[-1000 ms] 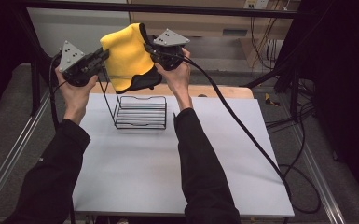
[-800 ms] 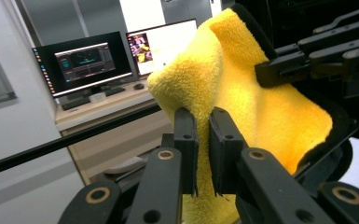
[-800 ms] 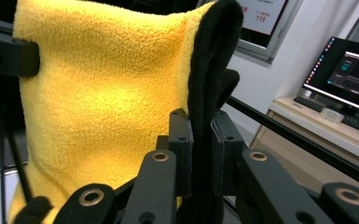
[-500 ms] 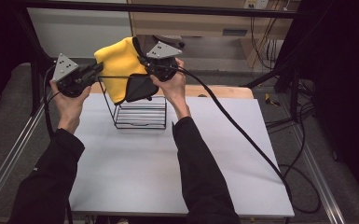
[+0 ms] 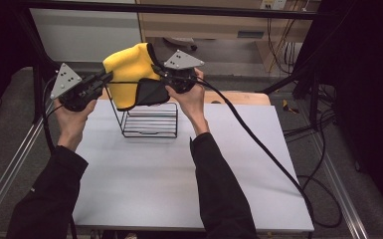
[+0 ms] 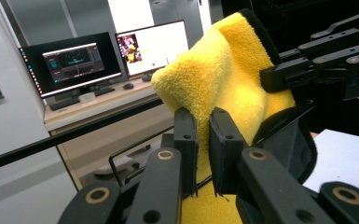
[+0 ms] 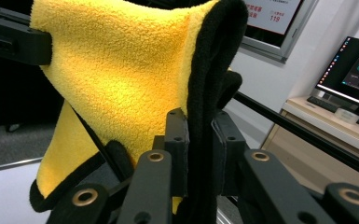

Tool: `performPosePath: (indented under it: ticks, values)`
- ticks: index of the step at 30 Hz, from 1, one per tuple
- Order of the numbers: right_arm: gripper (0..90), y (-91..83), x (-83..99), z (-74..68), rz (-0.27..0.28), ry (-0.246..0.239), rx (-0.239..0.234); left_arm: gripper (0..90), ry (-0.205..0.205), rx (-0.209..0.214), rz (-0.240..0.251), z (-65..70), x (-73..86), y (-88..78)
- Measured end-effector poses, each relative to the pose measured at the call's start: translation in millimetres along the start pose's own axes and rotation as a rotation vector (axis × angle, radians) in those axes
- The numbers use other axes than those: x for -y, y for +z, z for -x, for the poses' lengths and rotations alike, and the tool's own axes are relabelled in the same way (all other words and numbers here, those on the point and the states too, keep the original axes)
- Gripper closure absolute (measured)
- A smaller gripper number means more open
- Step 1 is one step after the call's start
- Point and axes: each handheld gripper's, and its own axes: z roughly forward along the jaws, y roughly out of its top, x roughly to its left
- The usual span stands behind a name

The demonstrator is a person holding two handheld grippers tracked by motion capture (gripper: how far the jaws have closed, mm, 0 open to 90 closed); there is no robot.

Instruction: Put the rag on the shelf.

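Cloth: yellow microfibre towel [image 5: 129,74] with black edging hung upper centre of the high view, over the black wire rack [image 5: 149,119].
Left gripper [image 5: 102,81]: pinching the towel's yellow corner.
Right gripper [image 5: 160,74]: jaws had just been opening slightly, the black hem between them.
Risk: the hem could slip out early, leaving the towel bunched or off the rack's top bar.

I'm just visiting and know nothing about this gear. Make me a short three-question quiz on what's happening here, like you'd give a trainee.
1. True or false: the yellow towel lies flat on the white table.
2. What edges the towel? A) red trim B) black trim C) nothing
3. What stands on the table below the towel?

Key
1. False: the left hand-held gripper and the right hand-held gripper each pinch a side and hold it up in the air.
2. B
3. A black wire rack.
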Motion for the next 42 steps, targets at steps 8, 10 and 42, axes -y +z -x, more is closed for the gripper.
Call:
performPosePath:
  ticks: [8, 10, 42]
  values:
    - [57.1, -12.2, -12.1, -1.0, 0.017, 0.076, -0.012, 82.5, 0.010, -0.022, -0.009, -0.6, -7.0, 1.1]
    - [53.5, -15.9, -16.7, -2.4, 0.029, 0.092, -0.008, 82.7, 0.005, -0.025, -0.008, 0.5, -7.2, 4.2]
    - [65.1, -13.1, -28.6, -9.5, -0.092, 0.162, -0.158, 83.4, 0.032, 0.069, 0.000, 19.5, -0.2, -14.5]
